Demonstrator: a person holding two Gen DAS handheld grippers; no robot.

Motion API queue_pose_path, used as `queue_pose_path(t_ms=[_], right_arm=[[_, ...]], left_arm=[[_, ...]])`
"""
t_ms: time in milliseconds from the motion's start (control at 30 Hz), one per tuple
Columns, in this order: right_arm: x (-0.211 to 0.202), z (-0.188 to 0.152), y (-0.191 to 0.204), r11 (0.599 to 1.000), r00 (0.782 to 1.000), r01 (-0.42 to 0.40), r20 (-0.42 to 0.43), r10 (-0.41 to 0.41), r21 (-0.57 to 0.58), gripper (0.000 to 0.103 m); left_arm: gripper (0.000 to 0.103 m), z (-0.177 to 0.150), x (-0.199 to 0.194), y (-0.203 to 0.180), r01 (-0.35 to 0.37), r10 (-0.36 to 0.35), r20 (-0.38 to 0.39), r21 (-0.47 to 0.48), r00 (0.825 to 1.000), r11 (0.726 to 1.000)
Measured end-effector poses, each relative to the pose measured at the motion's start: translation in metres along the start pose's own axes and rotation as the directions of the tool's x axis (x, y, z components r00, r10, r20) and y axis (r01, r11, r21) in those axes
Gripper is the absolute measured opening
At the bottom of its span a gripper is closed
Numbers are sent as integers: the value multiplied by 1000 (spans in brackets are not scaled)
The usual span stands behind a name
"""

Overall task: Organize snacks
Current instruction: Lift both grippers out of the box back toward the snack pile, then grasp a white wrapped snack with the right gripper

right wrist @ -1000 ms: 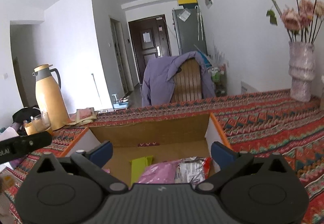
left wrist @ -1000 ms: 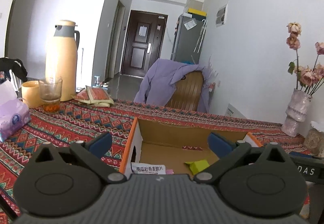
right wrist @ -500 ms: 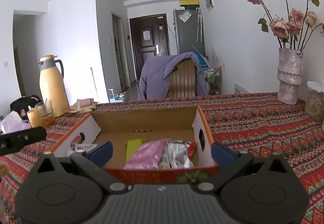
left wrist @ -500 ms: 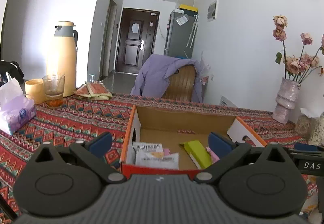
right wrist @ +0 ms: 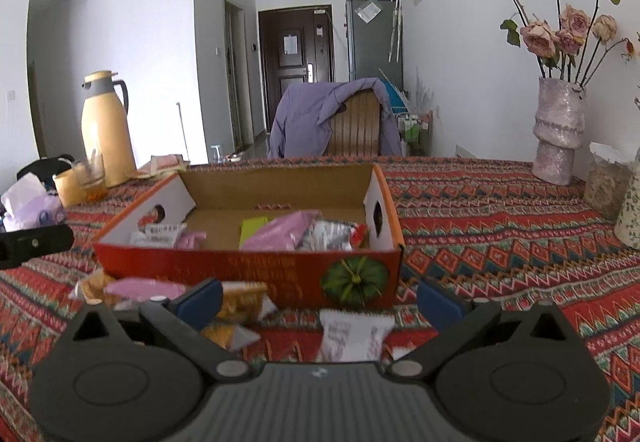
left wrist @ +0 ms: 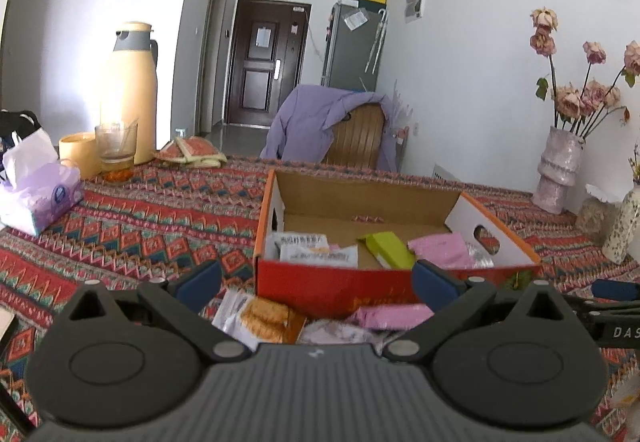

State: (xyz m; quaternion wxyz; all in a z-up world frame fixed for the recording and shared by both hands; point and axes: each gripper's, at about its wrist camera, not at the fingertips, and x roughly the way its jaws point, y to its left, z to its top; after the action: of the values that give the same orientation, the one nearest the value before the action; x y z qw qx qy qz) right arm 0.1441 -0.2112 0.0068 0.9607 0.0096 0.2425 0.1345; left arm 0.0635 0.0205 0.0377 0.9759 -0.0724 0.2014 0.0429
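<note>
Both grippers sat wide open, nothing pinched in either one. Left gripper [left wrist: 316, 280] hovered just short of the cardboard box [left wrist: 340, 286], red front wall dead ahead between the blue fingertips [left wrist: 199, 279]. Inside that box, beyond the tips: a white snack packet [left wrist: 308, 248] toward the left side, a yellow-green packet [left wrist: 386, 248] roughly straight ahead, a pink packet [left wrist: 440, 248] off to the right. Closer in, right under the left gripper and on the near side of the box: a cracker packet [left wrist: 264, 318] and another pink wrapper [left wrist: 390, 316], both lying loose on the patterned tablecloth [left wrist: 152, 218]. Further left of the fingers: a tissue pack [left wrist: 40, 194], a glass [left wrist: 116, 142] and a tall yellow thermos [left wrist: 130, 90] behind it. Right gripper [right wrist: 320, 298] also parked in front of the same box [right wrist: 224, 270], pumpkin print [right wrist: 354, 278] on the front wall just ahead. Between its tips on the cloth: a white wrapper [right wrist: 354, 336], with a cracker pack [right wrist: 240, 302] touching the left fingertip side and a pink packet [right wrist: 144, 288] further left. In the box from this side: pink bag [right wrist: 280, 232] and a silvery red-edged packet [right wrist: 334, 234] ahead. Vase of dried roses [right wrist: 558, 134] way off to the right, chair with a purple jacket [right wrist: 320, 114] far past the box.
</note>
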Motion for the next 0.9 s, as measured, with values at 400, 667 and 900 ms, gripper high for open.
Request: queue_pose_path(t_ms=[400,667,900], right_arm=[[-8,-34,-19,999,994,51,-94,-51,-2,103],[2,-46,-46,994,983,104,-157,-100,22,103],[21,-47,-66,990,971,132,-209,-120,45,74]], left_arm=[[103,-32,-4,14,-22,20,-98,-11,995,1000],[103,-39,-8,21,-33,30,-120,-23,992,999],[103,-40,-7,23,-40,36,-131,-29,991,999]])
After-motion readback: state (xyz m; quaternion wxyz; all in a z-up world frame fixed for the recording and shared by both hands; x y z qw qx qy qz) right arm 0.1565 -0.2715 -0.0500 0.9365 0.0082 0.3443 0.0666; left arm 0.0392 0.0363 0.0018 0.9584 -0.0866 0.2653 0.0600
